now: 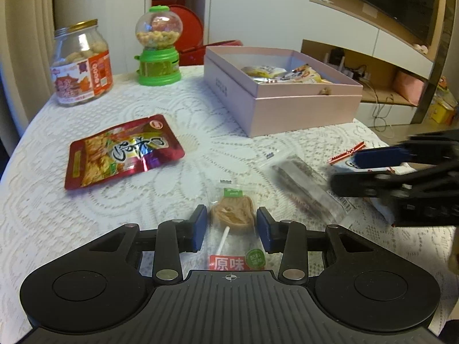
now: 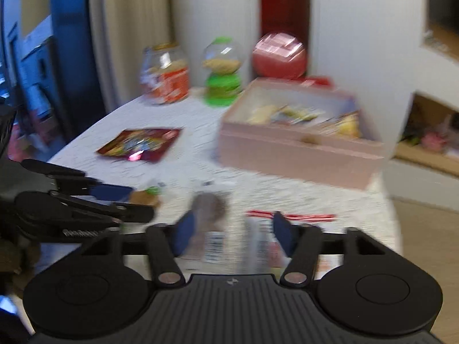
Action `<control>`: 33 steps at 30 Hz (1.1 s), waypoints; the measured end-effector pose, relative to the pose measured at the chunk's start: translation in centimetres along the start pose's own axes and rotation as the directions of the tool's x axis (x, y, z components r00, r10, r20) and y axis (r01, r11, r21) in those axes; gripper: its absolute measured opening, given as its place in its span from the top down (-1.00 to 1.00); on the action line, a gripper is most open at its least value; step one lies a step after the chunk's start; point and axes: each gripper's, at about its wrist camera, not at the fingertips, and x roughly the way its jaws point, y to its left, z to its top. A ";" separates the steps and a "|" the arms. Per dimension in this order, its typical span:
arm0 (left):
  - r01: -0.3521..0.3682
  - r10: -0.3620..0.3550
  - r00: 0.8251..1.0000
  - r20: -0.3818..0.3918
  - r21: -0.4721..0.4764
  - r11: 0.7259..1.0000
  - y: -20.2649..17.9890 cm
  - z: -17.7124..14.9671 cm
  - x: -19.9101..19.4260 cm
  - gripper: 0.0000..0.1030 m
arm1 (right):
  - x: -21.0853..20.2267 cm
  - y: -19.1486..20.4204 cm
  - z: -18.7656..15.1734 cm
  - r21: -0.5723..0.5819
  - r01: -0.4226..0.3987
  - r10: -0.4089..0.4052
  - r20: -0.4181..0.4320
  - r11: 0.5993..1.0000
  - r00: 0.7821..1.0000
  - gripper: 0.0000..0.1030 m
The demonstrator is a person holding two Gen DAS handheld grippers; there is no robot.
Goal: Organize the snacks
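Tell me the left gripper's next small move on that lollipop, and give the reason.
Probably close the left gripper a little further. Its blue pads sit on either side of the wrapped lollipop with a visible gap each side, so nothing is gripped yet. The pink box, already holding other snacks, looks like the destination once the grip is firm.

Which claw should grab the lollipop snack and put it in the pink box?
Probably the left claw. The lollipop snack already lies right between its blue pads, which don't visibly touch it. The right claw is off to the side over other packets, and its view is blurry. The pink box sits open beyond.
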 end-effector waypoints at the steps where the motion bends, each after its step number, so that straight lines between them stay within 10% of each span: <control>1: 0.001 -0.001 1.000 -0.001 -0.002 1.000 0.1 0.0 -0.1 0.16 | 0.7 0.1 0.4 0.006 -0.014 0.014 -0.008 1.000 1.000 0.02; 16: -0.002 0.002 1.000 0.005 -0.007 1.000 0.1 -0.2 -0.1 0.15 | 4.4 2.1 1.2 -0.073 0.032 -0.041 -0.121 0.997 0.992 0.29; 33: 0.034 -0.031 0.999 0.042 -0.066 0.997 0.7 -0.4 -0.6 0.19 | -2.6 -0.7 0.8 0.021 0.104 -0.104 0.000 0.994 0.995 0.30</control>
